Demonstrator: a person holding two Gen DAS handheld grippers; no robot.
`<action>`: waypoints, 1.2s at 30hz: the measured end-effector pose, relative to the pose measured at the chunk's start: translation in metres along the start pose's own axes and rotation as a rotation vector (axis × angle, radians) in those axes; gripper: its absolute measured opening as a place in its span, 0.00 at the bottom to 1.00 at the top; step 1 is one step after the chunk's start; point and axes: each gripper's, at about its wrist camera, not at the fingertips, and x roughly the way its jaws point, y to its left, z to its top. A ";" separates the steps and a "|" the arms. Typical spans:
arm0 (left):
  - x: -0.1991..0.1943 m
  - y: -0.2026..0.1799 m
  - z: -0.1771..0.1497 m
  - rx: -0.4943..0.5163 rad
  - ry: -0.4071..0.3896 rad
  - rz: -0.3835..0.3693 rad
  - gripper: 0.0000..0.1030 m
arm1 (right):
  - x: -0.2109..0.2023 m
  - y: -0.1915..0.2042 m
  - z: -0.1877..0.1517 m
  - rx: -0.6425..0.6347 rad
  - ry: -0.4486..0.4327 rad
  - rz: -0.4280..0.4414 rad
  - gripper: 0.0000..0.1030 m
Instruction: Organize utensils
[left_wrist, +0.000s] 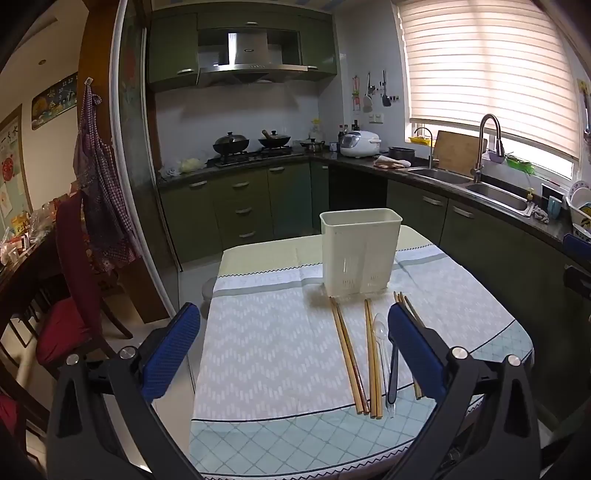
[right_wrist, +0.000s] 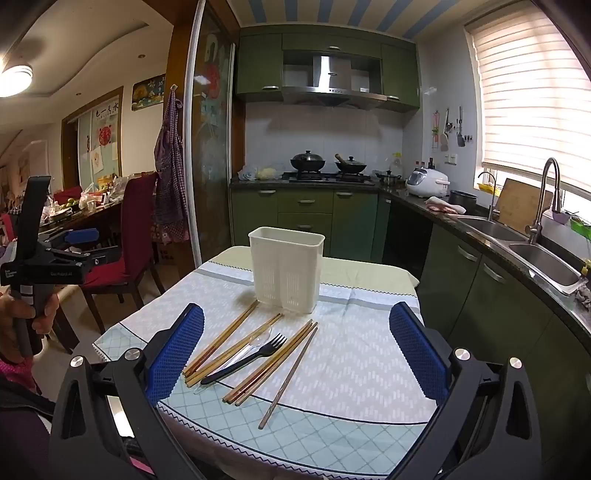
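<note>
A cream plastic utensil holder (left_wrist: 360, 251) stands upright on the clothed table (left_wrist: 258, 350); it also shows in the right wrist view (right_wrist: 286, 269). In front of it lie several wooden chopsticks (right_wrist: 225, 341), a clear plastic spoon (left_wrist: 382, 354) and a black plastic fork (right_wrist: 247, 360). One darker chopstick (right_wrist: 288, 376) lies apart to the right. My left gripper (left_wrist: 291, 347) is open and empty above the near table edge, left of the utensils. My right gripper (right_wrist: 295, 347) is open and empty, above the utensils. The left gripper also shows far left in the right wrist view (right_wrist: 79, 236).
Green kitchen cabinets (left_wrist: 240, 206) and a stove (left_wrist: 251, 155) stand behind the table. A counter with a double sink (right_wrist: 524, 243) runs along the right. Red chairs (right_wrist: 129, 236) and a cluttered dining table (right_wrist: 81, 210) are to the left.
</note>
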 end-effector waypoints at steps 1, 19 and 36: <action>0.000 0.000 0.000 0.003 -0.002 0.004 0.94 | 0.000 0.000 0.000 -0.002 0.001 0.000 0.96; 0.004 0.003 -0.004 0.008 0.002 0.005 0.94 | 0.000 0.000 0.000 0.002 0.001 -0.001 0.96; 0.001 0.004 -0.001 0.008 -0.006 0.010 0.94 | 0.003 0.000 -0.003 0.003 0.003 -0.014 0.96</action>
